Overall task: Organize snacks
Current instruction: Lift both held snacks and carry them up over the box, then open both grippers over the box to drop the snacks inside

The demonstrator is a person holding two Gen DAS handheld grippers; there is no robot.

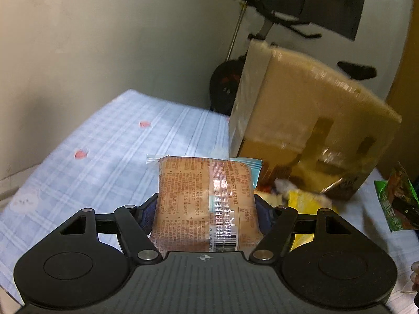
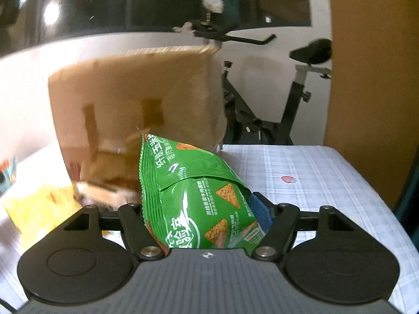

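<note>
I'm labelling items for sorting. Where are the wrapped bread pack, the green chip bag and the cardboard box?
wrapped bread pack (image 1: 204, 198): left wrist view, middle of the printed wrapper.
green chip bag (image 2: 199, 198): right wrist view, centre of its front face.
cardboard box (image 1: 314, 120): left wrist view, its tan side wall.

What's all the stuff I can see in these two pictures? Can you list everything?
wrapped snack pack: one, clear wrapper over orange-brown, held in the left gripper
chip bag: one, green, held in the right gripper
cardboard box: one, brown, lying on its side on the bed, open towards the cameras
yellow packet: one, on the sheet before the box
bed sheet: one, pale blue checked with small red marks
exercise bike: one, black, behind the bed
wall: pale, behind
left gripper: black, shut on the pack
right gripper: black, shut on the bag
</note>
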